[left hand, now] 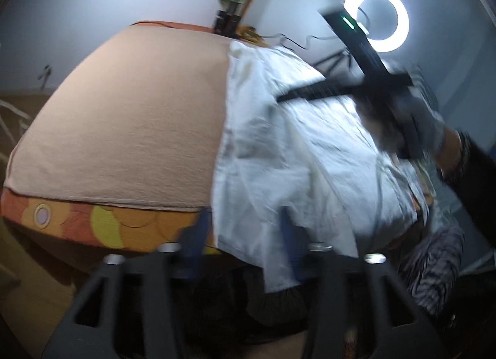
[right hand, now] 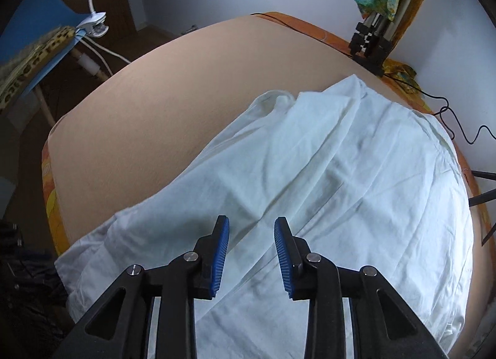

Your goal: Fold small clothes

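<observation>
A crumpled white garment [right hand: 310, 179] lies spread over the right part of a table covered with a beige cloth [right hand: 148, 117]. It also shows in the left wrist view [left hand: 294, 148], hanging over the table's near edge. My right gripper [right hand: 251, 235] is open just above the garment, blue pads apart, holding nothing. My left gripper [left hand: 243, 235] is open at the table's near edge; its right finger sits against the hanging cloth, its left finger beside the cloth's edge. The right gripper's body [left hand: 381, 86] shows blurred above the garment in the left wrist view.
The beige cloth [left hand: 124, 123] has an orange patterned border [left hand: 102, 225]. A tripod [right hand: 372, 39] and black cables [right hand: 452, 117] stand at the far right edge. A ring light [left hand: 376, 17] glows behind. A blue chair [right hand: 37, 39] stands at left. Striped fabric [left hand: 434, 266] hangs lower right.
</observation>
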The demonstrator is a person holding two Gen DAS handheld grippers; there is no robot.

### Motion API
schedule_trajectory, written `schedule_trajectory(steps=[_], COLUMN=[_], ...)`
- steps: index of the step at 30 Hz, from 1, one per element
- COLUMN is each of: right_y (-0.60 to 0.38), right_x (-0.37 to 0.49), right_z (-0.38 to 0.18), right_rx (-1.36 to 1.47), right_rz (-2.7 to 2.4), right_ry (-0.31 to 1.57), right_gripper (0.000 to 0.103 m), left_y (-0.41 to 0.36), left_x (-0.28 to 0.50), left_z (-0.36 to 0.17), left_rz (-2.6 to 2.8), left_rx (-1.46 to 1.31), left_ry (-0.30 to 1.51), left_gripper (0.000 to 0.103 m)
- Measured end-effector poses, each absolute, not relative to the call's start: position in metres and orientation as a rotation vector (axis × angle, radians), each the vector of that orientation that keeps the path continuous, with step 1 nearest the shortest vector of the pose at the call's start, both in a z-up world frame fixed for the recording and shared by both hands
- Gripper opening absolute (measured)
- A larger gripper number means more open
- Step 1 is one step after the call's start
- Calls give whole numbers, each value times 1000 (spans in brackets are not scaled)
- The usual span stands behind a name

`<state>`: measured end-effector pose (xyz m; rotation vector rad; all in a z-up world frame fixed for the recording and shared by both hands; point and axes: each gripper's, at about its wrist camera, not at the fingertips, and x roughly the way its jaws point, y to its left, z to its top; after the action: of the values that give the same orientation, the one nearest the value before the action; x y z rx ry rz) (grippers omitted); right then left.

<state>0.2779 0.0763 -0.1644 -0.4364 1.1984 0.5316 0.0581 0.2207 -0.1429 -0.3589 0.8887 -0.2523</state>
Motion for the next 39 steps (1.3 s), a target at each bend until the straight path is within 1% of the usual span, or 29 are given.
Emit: schedule_trajectory(steps=[5, 9, 11, 13, 15, 17, 20, 22, 23, 24, 25, 28, 29, 33, 39], right_y=[75, 73, 68, 64, 65, 70, 84, 96, 102, 105, 109, 118, 123, 139, 153], right_x=[260, 265, 274, 288, 305, 323, 347, 357, 362, 368, 373, 381, 383, 383, 387], right_z=[-186, -185, -173, -160, -153, -152, -161, -173, -181, -188, -195, -206, -206, -209, -207], right_rx=[-427, -391, -315, -245, -202, -153, -115, -148, -164, -170, -175, -187, -199, -284, -351], right_rz=[537, 539, 556, 541, 511, 506, 501, 458, 432, 415, 394, 351, 344, 282, 281], right_ry=[1247, 1271, 1268, 1255, 1245, 1267, 1319, 1358, 1378, 1396, 1419, 1439, 1440, 1459, 1463], right_gripper=[31, 31, 32, 38, 49, 51, 52, 52, 52, 52, 53, 60, 63, 63, 62], left_y=[222, 218, 217, 216, 216, 218, 221, 223, 224, 225, 225, 218, 215, 202, 189], left_x=[66, 70, 70, 70, 70, 71, 71, 71, 69, 68, 69, 69, 69, 66, 62], left_z=[-151, -158, -162, -163, -163, -164, -166, -167, -167, -168, -168, -170, -170, -161, -150], left_rz=[-246, -258, -276, -280, -287, -296, -299, -296, -298, -304, -321, -345, -356, -388, -424], left_rx=[-375, -386, -409, -415, -420, -443, -465, -476, -481, -487, -497, -471, -464, -431, -407], left_ry=[914, 934, 953, 946, 947, 949, 951, 951, 953, 953, 957, 964, 963, 935, 895], left_gripper=[51, 50, 48, 48, 47, 45, 40, 34, 33, 26, 17, 10, 9, 5, 5])
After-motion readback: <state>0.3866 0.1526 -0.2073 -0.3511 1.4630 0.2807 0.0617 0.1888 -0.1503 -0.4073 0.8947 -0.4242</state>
